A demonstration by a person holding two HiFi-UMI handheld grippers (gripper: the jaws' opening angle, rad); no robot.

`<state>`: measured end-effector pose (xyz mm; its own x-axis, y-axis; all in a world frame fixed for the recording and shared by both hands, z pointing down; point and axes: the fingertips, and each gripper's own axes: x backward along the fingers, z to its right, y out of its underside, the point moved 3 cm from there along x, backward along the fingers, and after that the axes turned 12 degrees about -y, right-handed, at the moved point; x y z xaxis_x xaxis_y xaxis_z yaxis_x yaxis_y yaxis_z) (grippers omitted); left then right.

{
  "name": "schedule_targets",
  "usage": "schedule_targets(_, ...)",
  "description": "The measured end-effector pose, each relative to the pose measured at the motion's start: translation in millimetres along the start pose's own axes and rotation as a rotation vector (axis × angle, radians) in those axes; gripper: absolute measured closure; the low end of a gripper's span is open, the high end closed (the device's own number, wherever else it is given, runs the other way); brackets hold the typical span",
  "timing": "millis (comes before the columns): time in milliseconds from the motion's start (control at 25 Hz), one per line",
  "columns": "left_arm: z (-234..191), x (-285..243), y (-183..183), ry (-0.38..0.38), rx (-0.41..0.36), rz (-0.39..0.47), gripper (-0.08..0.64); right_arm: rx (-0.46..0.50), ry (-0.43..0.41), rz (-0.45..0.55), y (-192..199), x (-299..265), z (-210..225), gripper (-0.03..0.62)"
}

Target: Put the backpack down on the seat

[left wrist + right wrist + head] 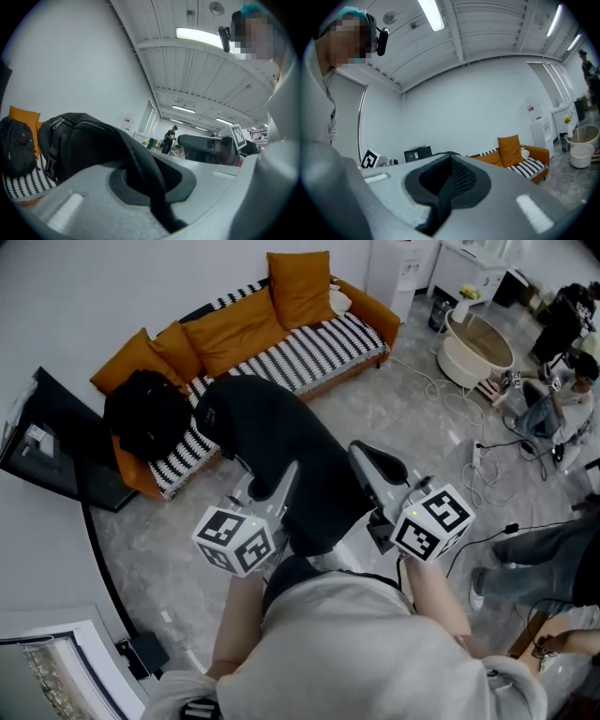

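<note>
While the large black fabric backpack (272,456) hangs between both tools, the left tongs (279,486) are pressed together on its black strap (145,173) and the right tongs (367,457) pinch a mesh-backed strap (459,180). The orange sofa with a striped seat cover (309,352) lies at eleven o'clock, well apart. Held by webbing alone, the bag could swing or slip, or land on the smaller black bag (145,413) at ten o'clock.
</note>
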<state>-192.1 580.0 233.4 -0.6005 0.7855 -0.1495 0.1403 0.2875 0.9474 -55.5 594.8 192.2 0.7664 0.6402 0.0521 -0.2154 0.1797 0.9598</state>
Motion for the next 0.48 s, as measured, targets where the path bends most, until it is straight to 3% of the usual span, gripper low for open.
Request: schedule_targets(480,-70.6,-74.7,-13.4,0.012,0.021,-0.06,0.545,-0.059,0.017,-0.045,6.0,-72.2,69.0,0.589)
